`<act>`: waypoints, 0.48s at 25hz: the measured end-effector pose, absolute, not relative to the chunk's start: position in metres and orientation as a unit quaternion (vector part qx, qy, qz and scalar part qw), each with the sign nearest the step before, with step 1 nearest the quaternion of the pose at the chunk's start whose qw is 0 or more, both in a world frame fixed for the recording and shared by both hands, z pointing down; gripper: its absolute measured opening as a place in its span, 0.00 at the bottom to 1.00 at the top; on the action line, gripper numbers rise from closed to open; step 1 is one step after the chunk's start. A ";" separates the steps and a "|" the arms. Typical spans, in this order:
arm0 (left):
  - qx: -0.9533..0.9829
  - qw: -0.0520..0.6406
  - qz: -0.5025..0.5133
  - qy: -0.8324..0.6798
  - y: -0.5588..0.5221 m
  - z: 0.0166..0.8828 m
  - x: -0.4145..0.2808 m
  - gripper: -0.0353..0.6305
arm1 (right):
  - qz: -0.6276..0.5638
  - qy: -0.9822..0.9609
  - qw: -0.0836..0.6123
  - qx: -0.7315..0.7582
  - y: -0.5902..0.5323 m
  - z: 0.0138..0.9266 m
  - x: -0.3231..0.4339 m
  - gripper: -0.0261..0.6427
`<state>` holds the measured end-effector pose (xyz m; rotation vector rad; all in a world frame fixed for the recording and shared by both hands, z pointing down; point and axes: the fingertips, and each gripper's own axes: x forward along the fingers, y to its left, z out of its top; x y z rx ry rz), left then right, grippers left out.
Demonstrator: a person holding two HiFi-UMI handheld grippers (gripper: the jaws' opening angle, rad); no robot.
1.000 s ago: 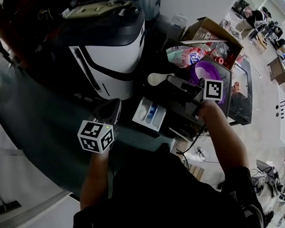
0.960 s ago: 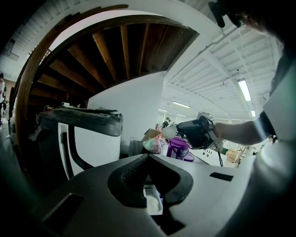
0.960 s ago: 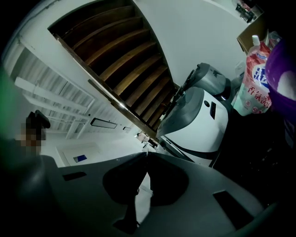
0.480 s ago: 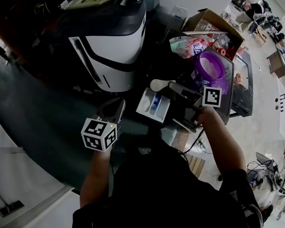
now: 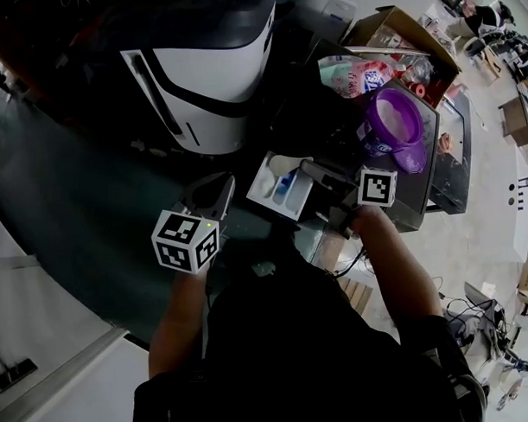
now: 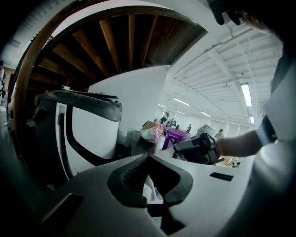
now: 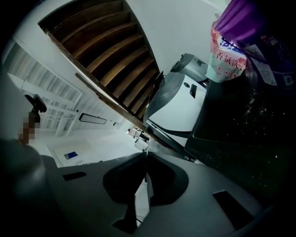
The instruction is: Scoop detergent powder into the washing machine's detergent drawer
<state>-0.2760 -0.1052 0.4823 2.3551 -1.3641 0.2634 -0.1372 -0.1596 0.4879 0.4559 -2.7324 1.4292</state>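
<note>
crowding the dark top (image 7: 231, 120): purple tub (image 5: 393, 122), bag (image 5: 359, 75)

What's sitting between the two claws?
The open white detergent drawer lies between the left claw and right claw, seen in the head view. The right claw's white scoop hangs over it.

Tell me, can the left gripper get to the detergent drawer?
Probably yes. The left gripper sits right beside the open detergent drawer with nothing between them. The right gripper holds its scoop over the drawer's other side, leaving the near side free.
</note>
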 end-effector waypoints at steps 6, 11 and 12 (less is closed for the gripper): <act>0.834 0.217 0.087 -0.500 -0.105 0.493 -0.273 0.06 | 0.469 -0.871 0.031 0.143 -0.154 0.514 -0.142 0.07; 0.828 0.224 0.086 -0.507 -0.106 0.499 -0.273 0.06 | 0.473 -0.865 0.060 0.157 -0.149 0.540 -0.140 0.07; 0.827 0.226 0.086 -0.508 -0.105 0.501 -0.273 0.06 | 0.472 -0.864 0.067 0.164 -0.149 0.547 -0.139 0.07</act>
